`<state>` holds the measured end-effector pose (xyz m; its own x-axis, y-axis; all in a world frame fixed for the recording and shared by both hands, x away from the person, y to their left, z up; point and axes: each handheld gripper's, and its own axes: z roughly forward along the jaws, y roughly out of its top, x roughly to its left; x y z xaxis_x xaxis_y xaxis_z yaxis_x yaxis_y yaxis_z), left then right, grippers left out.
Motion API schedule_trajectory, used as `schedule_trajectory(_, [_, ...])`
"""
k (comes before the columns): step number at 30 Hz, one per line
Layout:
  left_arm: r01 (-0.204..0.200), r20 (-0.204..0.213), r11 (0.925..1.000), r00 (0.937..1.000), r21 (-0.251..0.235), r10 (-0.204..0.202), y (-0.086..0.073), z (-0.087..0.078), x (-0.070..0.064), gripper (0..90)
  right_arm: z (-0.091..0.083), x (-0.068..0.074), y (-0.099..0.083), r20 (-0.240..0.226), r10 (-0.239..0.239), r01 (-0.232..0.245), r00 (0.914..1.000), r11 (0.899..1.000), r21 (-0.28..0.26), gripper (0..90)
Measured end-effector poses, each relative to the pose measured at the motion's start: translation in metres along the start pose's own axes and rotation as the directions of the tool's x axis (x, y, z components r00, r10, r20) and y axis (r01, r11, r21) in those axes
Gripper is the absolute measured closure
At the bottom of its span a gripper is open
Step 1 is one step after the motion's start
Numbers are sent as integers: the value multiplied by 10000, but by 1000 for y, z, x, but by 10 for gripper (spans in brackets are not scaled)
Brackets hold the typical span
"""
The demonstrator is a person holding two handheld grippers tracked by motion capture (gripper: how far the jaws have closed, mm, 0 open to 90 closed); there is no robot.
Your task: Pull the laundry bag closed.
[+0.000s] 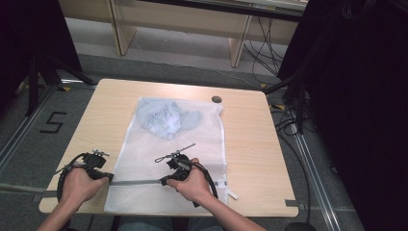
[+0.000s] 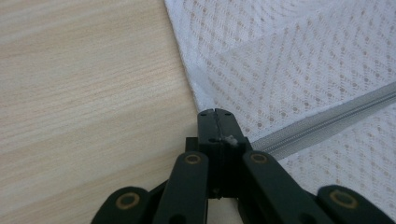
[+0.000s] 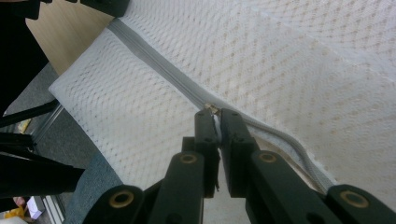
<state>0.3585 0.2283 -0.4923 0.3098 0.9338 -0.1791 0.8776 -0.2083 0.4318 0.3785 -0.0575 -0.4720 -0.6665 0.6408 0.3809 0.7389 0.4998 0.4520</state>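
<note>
White mesh-cloth bag [image 1: 144, 159], matt wood table [image 1: 250, 144]

High view: fixed above the person's side, facing forward and down; takes in the whole table [image 1: 250, 144], the floor around it, and forearms entering from the bottom edge.

Left gripper view: rides the left gripper [image 2: 216, 112], looks along its black jaws, very near the table [image 2: 93, 93] and the edge of the white mesh bag [image 2: 299, 60].

Right gripper view: rides the right gripper [image 3: 215, 112], equally close to the bag [image 3: 289, 70], tilted toward the table's near edge and floor.

Shared by all three: the bag's grey zipper [image 1: 137, 182] [image 2: 322, 123] [image 3: 154, 63].
</note>
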Motion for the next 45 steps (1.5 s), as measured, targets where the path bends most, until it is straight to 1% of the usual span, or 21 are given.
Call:
schedule_trajectory(1, [14, 1, 10000, 10000, -4, -14, 0, 0, 0, 900, -1, 0, 0, -4, 15, -15, 10000, 10000, 28, 868])
schedule_trajectory(2, [8, -4, 10000, 10000, -4, -8, 0, 0, 0, 900, -2, 1, 0, 69, 311, -312, 9995, 9994, 161, 868])
schedule_trajectory(3, [12, -6, 10000, 10000, -7, -12, 0, 0, 0, 900, -2, -1, 0, 18, 102, -102, 9999, 9999, -7, 868])
schedule_trajectory(8, [18, -2, 10000, 10000, -10, -18, 0, 0, 0, 900, -4, -1, -1, 27, 181, -182, 9998, 9998, 53, 868])
schedule_trajectory(11, [-14, 0, 10000, 10000, 9, 14, 0, 0, 0, 900, -5, -3, -1, 59, 97, -97, 9999, 9999, 88, 868])
schedule_trajectory(18, [20, -5, 10000, 10000, -40, -20, 0, 0, 0, 900, -7, -4, -3, 58, 247, -248, 9997, 9997, 66, 869])
schedule_trajectory(19, [41, -17, 9997, 10000, -235, -41, -1, 1, -1, 900, -8, -5, -3, 43, 156, -156, 9999, 9999, 55, 868])
schedule_trajectory(21, [23, 16, 10000, 10000, -38, -23, 0, 0, 0, 900, -8, -5, -3, 61, 205, -205, 9998, 9998, 20, 868])
schedule_trajectory(23, [7, 15, 10000, 10000, -30, -7, 0, 0, 0, 900, -9, -5, -4, 43, 337, -338, 9994, 9994, 74, 868])
schedule_trajectory(24, [-2, 14, 10000, 10000, -24, 2, 0, 0, 0, 900, -8, -8, -4, 45, -43, 43, 10000, 10000, -25, 868])
schedule_trajectory(26, [5, 17, 10000, 10000, -35, -5, 0, 0, 0, 900, -9, -8, -4, 49, -107, 107, 9999, 9999, -65, 868])
schedule_trajectory(27, [-48, 16, 10000, 10000, 4, 48, 0, 0, 0, 900, -9, -8, -4, -38, -18, 18, 10000, 10000, -47, 868])
schedule_trajectory(28, [-22, 17, 10000, 10000, -15, 22, 0, 0, 0, 900, -10, -7, -5, 61, 273, -273, 9996, 9996, 93, 868])
schedule_trajectory(29, [5, 18, 10000, 10000, -33, -5, 0, 0, 0, 900, -10, -8, -5, 61, 156, -157, 9999, 9999, 37, 868])
schedule_trajectory(31, [-7, -2, 10000, 10000, -38, 7, 0, 0, 0, 900, -11, -8, -5, 43, 303, -303, 9995, 9995, -22, 868])
schedule_trajectory(33, [7, 14, 10000, 10000, -32, -7, 0, 0, 0, 900, -12, -9, -5, 69, 195, -195, 9998, 9998, -41, 868])
schedule_trajectory(38, [-31, 5, 10000, 10000, -2, 31, 0, 0, 0, 900, -13, -11, -6, 52, 336, -336, 9994, 9994, -5, 868])
schedule_trajectory(40, [-53, 9, 10000, 10000, -14, 53, 0, 0, 0, 900, -13, -12, -7, 105, 161, -161, 9998, 9999, 12, 868])
schedule_trajectory(41, [-42, 11, 10000, 10000, -25, 42, -1, 0, 0, 900, -13, -12, -7, -30, 258, -258, 9997, 9997, -43, 868])
schedule_trajectory(44, [16, 18, 10000, 10000, -40, -16, 0, 0, 0, 900, -15, -13, -8, 67, 410, -410, 9991, 9992, 9, 868])
schedule_trajectory(45, [19, 16, 10000, 10000, -48, -19, 0, 0, 0, 900, -16, -14, -9, 49, 337, -337, 9994, 9994, 4, 868])
